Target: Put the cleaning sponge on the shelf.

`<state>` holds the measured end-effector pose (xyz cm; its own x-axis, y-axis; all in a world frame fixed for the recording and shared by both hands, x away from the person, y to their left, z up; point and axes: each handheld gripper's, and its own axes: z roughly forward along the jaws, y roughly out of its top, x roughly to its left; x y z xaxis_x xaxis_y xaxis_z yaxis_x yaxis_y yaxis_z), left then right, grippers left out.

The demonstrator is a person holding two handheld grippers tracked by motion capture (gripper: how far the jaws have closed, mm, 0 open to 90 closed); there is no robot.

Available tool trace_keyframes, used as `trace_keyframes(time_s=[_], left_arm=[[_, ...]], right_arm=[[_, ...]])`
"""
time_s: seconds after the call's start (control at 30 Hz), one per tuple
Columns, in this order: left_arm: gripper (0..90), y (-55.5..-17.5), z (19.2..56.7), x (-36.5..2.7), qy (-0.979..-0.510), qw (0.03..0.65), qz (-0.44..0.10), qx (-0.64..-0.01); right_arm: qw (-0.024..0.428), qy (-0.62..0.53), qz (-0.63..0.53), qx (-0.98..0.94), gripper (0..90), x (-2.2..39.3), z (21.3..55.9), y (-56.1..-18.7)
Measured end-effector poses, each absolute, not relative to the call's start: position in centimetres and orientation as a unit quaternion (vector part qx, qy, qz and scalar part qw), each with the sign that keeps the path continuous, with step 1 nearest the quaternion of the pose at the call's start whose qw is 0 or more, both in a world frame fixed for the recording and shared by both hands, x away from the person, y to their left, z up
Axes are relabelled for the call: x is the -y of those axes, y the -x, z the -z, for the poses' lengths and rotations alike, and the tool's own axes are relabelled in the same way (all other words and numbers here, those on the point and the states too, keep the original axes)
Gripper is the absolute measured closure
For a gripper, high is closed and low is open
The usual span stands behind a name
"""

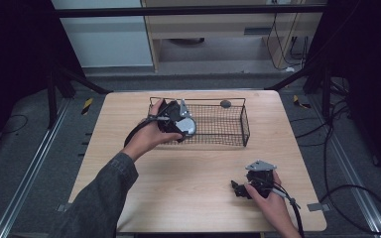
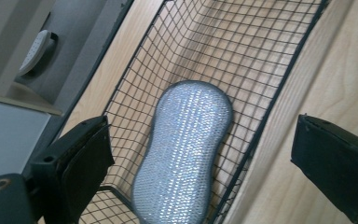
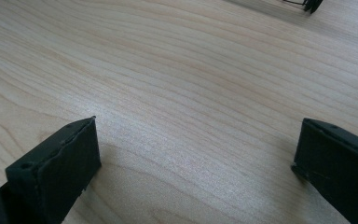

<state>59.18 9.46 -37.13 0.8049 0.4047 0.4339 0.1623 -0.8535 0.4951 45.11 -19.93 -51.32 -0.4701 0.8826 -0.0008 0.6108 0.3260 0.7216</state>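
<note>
A black wire basket [image 1: 238, 111] stands on the wooden table [image 1: 198, 168] toward its far side. A silver-grey peanut-shaped scrubbing pad [image 2: 182, 154] lies on the basket floor [image 2: 242, 42] near its left end, also seen from above as the pad [image 1: 188, 127]. My left gripper [image 1: 171, 119] hovers over that end of the basket, open, with the pad lying free between and beyond its jaws [image 2: 200, 158]. My right gripper [image 1: 238, 188] rests low over the near right part of the table, open, bare wood between its jaws [image 3: 196, 158].
A small dark round object [image 1: 225, 103] sits at the basket's far rim. Black frame posts [image 1: 322, 74] flank the table's far corners. A cable [image 1: 292, 208] trails from the right gripper off the near edge. A basket corner [image 3: 307, 4] shows far off in the right gripper view.
</note>
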Motion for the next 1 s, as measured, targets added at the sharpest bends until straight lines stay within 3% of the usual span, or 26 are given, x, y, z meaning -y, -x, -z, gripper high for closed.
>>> trace_keyframes(time_s=[1.0], left_arm=[[4.1,-53.6,37.3,-8.6,-0.915,0.266,-0.25,-0.172]], right_arm=[[0.204,-0.473,-0.335,-0.789,0.4,19.9,51.3,-45.1]])
